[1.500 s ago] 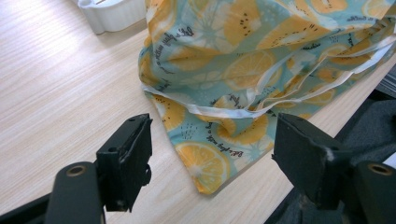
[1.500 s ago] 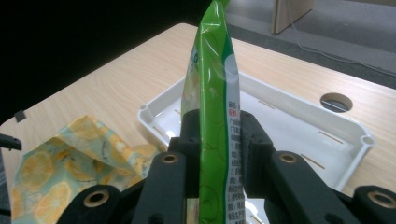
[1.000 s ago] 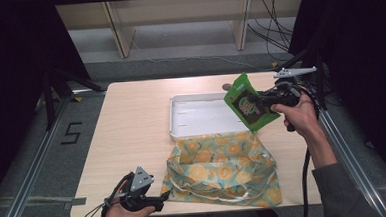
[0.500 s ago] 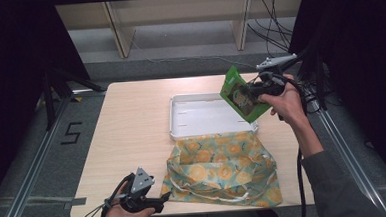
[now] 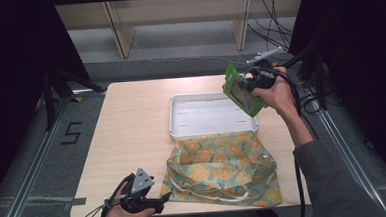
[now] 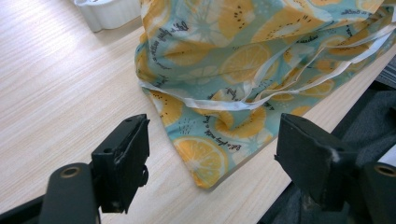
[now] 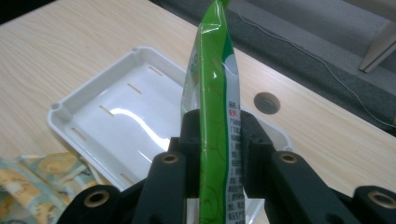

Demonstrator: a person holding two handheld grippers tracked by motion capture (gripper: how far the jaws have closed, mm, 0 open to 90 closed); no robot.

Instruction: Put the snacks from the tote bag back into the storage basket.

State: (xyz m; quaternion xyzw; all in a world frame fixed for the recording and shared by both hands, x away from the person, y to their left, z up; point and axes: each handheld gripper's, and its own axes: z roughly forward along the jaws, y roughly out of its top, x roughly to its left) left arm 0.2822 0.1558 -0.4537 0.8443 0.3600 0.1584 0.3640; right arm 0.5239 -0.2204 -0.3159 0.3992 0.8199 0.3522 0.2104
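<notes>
Overhead, the right tool (image 5: 250,83) pinches a green snack pouch (image 5: 239,90) above the white tray (image 5: 181,120) (left tool (image 6: 212,161) gapes empty beside the citrus-print bag (image 5: 221,169)).

A figure "5" (image 5: 71,133) is marked in black on the grey floor left of the table. Script on the fruit-print bag (image 6: 261,56) and print on the green packet (image 7: 212,116) cannot be read.

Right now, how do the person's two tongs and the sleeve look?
Both tongs, left and right, are black with blocky black jaws. Each carries a grey three-cornered plate and trails a black cable. The right arm wears a grey-green sleeve.
</notes>
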